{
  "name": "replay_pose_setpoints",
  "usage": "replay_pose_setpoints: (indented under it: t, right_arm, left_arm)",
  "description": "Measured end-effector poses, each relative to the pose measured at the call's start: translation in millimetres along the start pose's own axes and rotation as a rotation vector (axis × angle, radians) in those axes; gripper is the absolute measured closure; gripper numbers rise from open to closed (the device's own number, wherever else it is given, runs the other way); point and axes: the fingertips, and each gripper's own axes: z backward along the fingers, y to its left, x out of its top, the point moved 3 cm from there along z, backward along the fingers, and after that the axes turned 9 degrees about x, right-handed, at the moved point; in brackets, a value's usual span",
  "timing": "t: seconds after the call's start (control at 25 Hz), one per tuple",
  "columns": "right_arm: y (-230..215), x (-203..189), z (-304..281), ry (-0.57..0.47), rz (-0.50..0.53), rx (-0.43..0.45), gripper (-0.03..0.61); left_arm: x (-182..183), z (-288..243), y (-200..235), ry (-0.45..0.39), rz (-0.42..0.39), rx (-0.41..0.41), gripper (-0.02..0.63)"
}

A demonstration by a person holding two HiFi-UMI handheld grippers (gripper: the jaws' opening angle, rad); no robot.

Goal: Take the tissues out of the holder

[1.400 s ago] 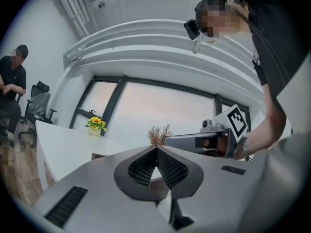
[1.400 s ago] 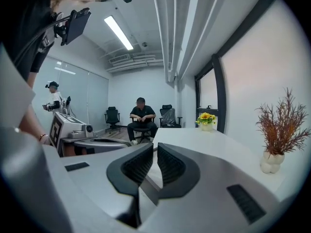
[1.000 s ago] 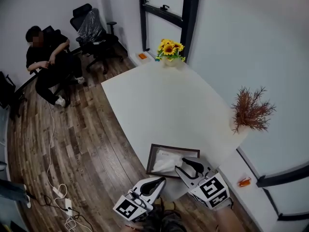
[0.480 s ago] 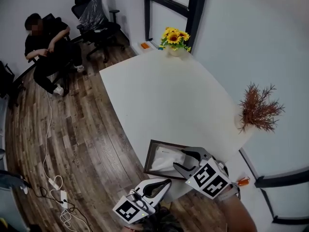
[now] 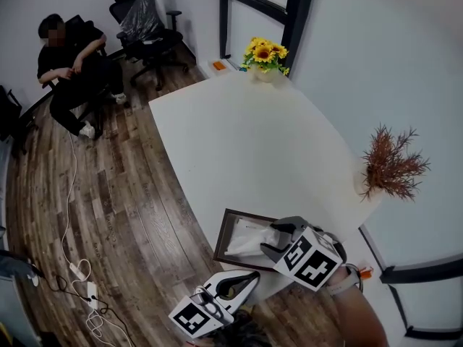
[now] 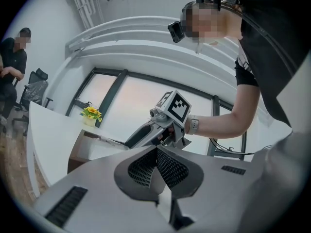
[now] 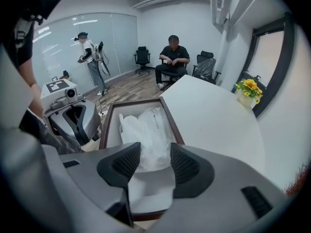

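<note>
The dark wooden tissue holder sits at the near edge of the white table, with a white plastic tissue pack lying in it. My right gripper hangs over the holder's right side. In the right gripper view its jaws stand wide open just above the tissue pack, whose near end shows in the gap between them, inside the holder. My left gripper is off the table's near edge, below the holder. Its pads meet with nothing between them.
A sunflower vase stands at the table's far corner and a dried reddish plant at its right edge. A person sits beside office chairs at the far left. Cables lie on the wooden floor.
My right gripper has shifted left over the holder and rolled, so its marker cube now faces the head camera. The left gripper has hardly moved.
</note>
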Motion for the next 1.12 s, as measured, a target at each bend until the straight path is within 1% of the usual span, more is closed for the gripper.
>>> replay_pose_setpoints:
  t: [0.08,0.2,0.32,0.36,0.52,0.6,0.64,0.84,0.96,1.12]
  right_arm:
    - [-1.1,-1.7,-3.4,0.041,-0.003,0.004,0.4]
    - [0.4,-3.3,-8.9,0.111,0.001,0.033,0.4]
    - [0.8,-4.2,-11.2,0.15,0.011,0.055,0.402]
    - [0.6,-4.7,-11.7,0.158,0.022,0.051,0.41]
    - [-2.5,-6.7,-12.5,0.173,0.086,0.001,0.499]
    - [-4.3,-6.2,-11.0,0.157,0.101,-0.023,0.54]
    - [-4.5,-5.2,-9.5,0.141,0.101,-0.032,0.549]
    - [0.2,-3.4,0.9,0.046,0.081,-0.048,0.555]
    - [3.2,-3.0,9.7,-0.013,0.075,-0.082,0.557]
    - [4.0,-3.7,22.4,-0.11,0.035,-0.118,0.557]
  left_arm:
    - [0.1,-0.3,0.0,-0.004,0.006,-0.001,0.606]
    - [0.2,-0.8,0.6,-0.01,0.014,0.001,0.606]
    - [0.6,-1.2,1.8,-0.016,0.019,0.008,0.606]
    - [0.5,-0.9,2.2,-0.016,0.021,0.011,0.606]
    - [-0.3,-1.0,4.6,-0.017,0.03,0.022,0.606]
    - [-0.7,-0.8,6.2,-0.015,0.034,0.03,0.606]
    - [-0.6,-0.6,6.9,-0.014,0.034,0.032,0.606]
    - [3.0,-2.0,7.8,-0.015,0.029,0.029,0.606]
    - [4.4,-1.7,8.6,-0.007,0.029,0.026,0.606]
    - [7.2,-3.2,8.1,-0.005,0.019,0.021,0.606]
